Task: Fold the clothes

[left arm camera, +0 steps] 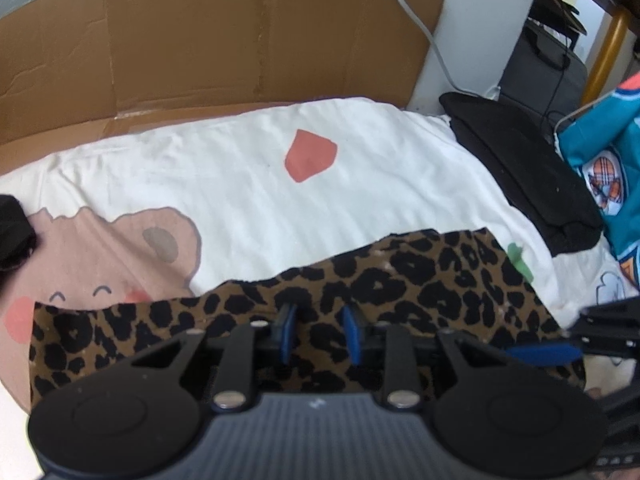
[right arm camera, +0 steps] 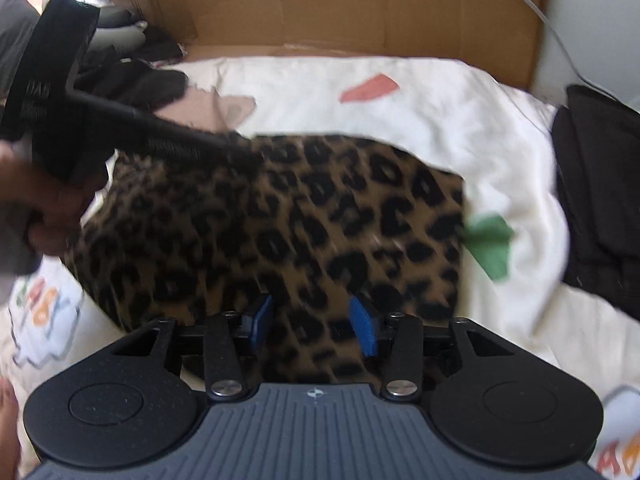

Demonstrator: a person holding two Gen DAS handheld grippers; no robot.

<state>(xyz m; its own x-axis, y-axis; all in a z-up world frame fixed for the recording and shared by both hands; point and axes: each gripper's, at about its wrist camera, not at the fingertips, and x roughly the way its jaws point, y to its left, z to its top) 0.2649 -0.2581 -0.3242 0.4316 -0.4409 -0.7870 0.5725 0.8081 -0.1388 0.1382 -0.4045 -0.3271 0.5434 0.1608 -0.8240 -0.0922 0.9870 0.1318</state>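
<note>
Left wrist view
Surface: a white bedsheet (left arm camera: 248, 184) with a bear print, a red patch and a green patch, spread flat.
Room: a brown cardboard sheet (left arm camera: 200, 40) stands behind the bed; a grey cable (left arm camera: 424, 28) hangs down past its right end.
Task thing: the leopard cloth (left arm camera: 400, 276) lies flat at the near side of the sheet, under the fingers.
Left gripper (left arm camera: 320, 330): its 2 blue pads stand a narrow gap apart over the cloth, nothing between them.
Edges: a black garment (left arm camera: 528, 168) lies along the right side; a teal printed fabric (left arm camera: 604, 168) lies beyond it; a dark bundle (left arm camera: 14, 236) sits at the left edge.
Open room: bare sheet between the cloth's far edge and the cardboard.

Right wrist view
Task thing: the cloth fills the middle, blurred; its right edge touches the green patch.
Right gripper (right arm camera: 312, 328): pads parted wider, empty, above the cloth's near part.
Left side: the other gripper's fingertip meets the cloth's far left corner; whether it pinches there, cannot tell; a hand (right arm camera: 44, 200) holds it.
Right edge: the black garment, apart from the cloth.
</note>
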